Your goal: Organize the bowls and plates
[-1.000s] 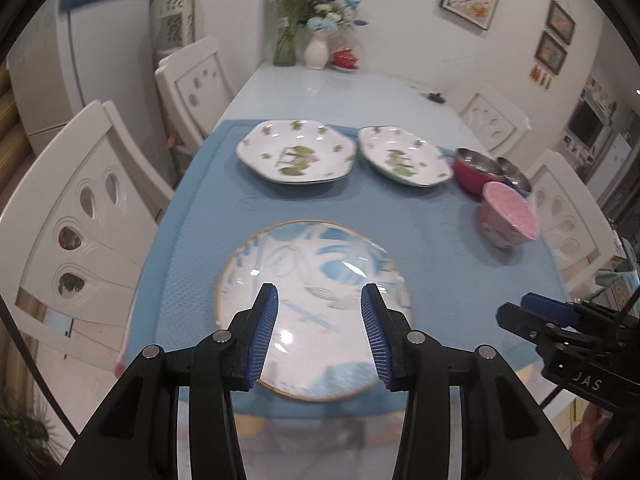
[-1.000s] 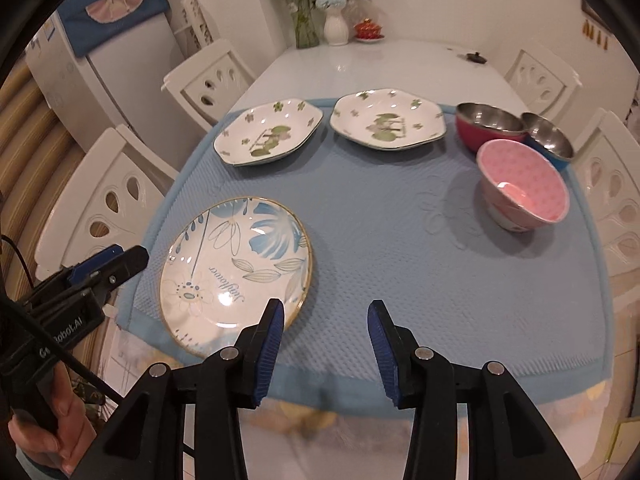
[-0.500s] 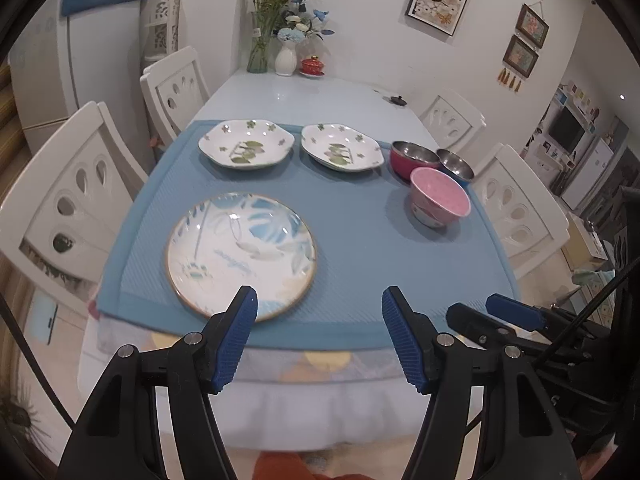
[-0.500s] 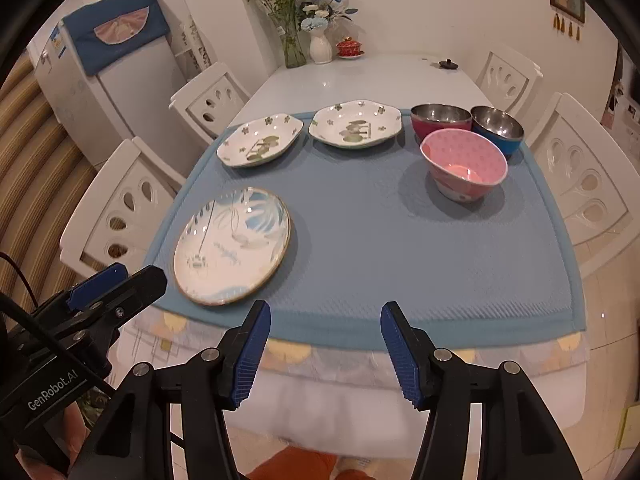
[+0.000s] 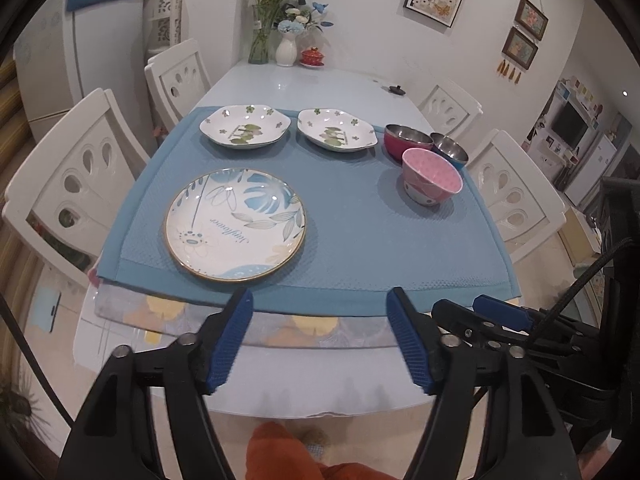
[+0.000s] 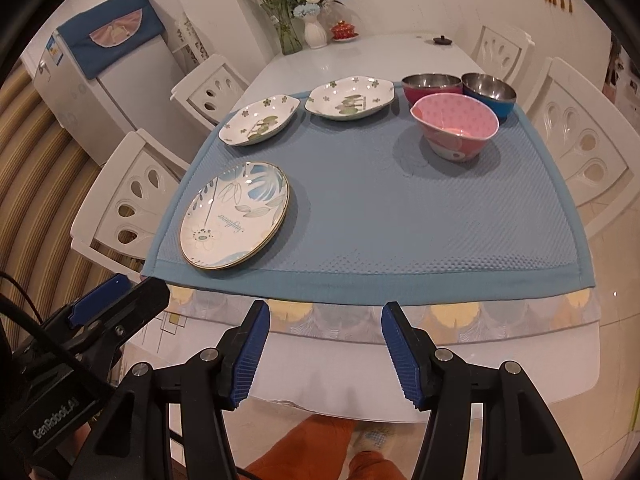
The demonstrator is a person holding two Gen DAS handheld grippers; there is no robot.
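Blue mat (image 5: 352, 240) covers near end of table, keeps crockery grouped. I count 3 plates: 1 round leaf plate (image 5: 235, 224) near left, 2 floral plates (image 5: 245, 125) at far edge. 3 bowls clustered far right: pink bowl (image 5: 431, 176), red, blue. I hold left gripper (image 5: 318, 338) and right gripper (image 6: 324, 352) off table edge, both spread apart, empty; nothing stacked yet.

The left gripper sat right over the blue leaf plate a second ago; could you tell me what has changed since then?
Both grippers have pulled back off the table toward the person. The left gripper has opened wider and holds nothing; the right gripper is open too. The blue leaf plate, two clover plates, three bowls and blue mat lie where they were.
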